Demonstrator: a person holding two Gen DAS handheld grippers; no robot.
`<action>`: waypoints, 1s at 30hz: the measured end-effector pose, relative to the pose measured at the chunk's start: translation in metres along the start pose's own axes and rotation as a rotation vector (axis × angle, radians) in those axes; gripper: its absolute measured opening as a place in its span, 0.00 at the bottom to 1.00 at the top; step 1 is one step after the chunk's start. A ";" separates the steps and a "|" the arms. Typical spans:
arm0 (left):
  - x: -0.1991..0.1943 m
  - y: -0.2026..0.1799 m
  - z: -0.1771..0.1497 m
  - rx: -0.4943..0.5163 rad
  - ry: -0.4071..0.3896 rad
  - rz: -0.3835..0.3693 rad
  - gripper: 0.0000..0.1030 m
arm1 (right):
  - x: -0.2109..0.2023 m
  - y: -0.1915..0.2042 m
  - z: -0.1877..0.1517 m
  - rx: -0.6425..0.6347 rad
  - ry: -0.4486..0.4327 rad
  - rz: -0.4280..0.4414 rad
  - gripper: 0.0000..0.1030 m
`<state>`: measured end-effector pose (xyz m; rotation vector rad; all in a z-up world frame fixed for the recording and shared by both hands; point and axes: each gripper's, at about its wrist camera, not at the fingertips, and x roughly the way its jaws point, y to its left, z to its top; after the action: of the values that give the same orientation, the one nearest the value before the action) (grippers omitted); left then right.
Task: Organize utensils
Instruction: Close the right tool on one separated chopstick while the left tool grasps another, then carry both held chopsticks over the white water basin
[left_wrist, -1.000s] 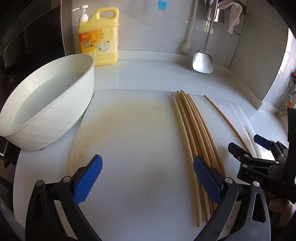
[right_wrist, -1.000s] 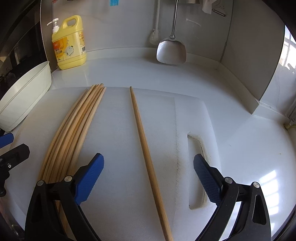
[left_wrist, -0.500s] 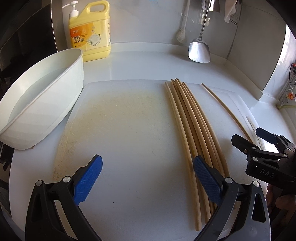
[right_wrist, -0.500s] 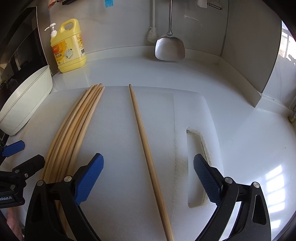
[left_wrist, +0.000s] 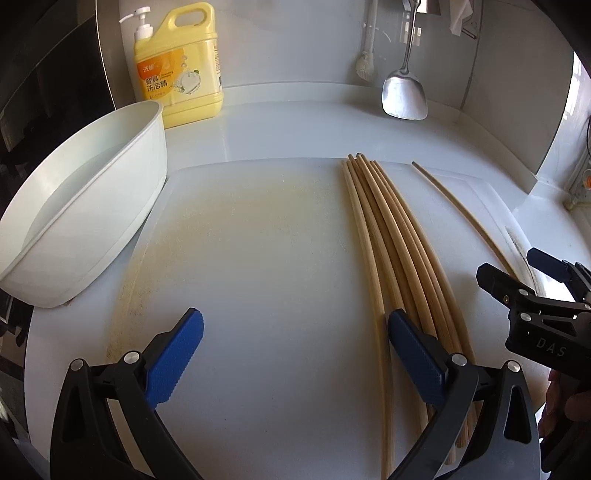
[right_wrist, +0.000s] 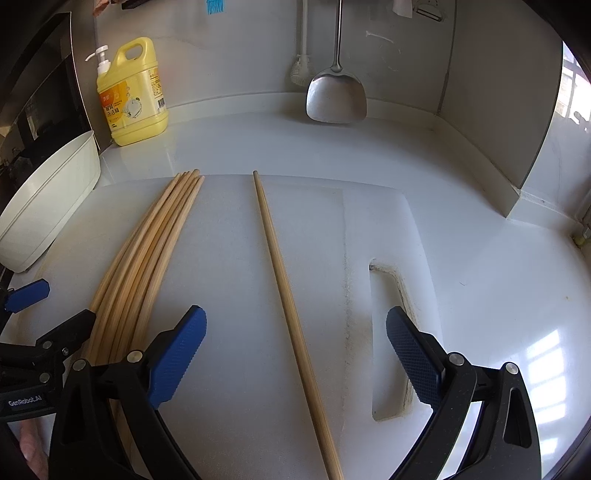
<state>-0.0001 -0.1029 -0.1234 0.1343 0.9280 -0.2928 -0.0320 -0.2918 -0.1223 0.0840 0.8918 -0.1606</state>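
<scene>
Most chopsticks (right_wrist: 147, 258) lie bundled on the cutting board (right_wrist: 229, 258); 1 stray chopstick (right_wrist: 288, 306) lies apart, still to join them. My right hand-held gripper (right_wrist: 295, 354) straddles it wide open and empty; my left hand-held gripper (left_wrist: 295, 354) is equally open, holding nothing.

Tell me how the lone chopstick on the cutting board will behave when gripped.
The lone chopstick looks round and thin, so it may roll on the cutting board. Probably stiff and light. Right gripper straddles it, open.

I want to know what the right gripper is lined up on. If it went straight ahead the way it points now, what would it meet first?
Probably the lone chopstick, lying lengthwise on the cutting board between the right gripper's open jaws. Height above the board is unclear; passing over, it would reach the hanging spatula.
</scene>
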 end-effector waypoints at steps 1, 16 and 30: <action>0.001 0.001 0.002 -0.004 -0.001 0.003 0.95 | 0.001 0.000 0.001 -0.002 0.000 0.003 0.91; -0.003 -0.013 0.007 0.050 -0.070 -0.031 0.38 | 0.002 0.012 0.011 -0.052 -0.019 0.042 0.56; -0.005 -0.017 0.007 0.110 -0.088 -0.060 0.07 | -0.001 0.025 0.011 -0.117 -0.041 0.014 0.06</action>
<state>-0.0031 -0.1197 -0.1148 0.1936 0.8294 -0.4024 -0.0193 -0.2688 -0.1147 -0.0219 0.8579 -0.0967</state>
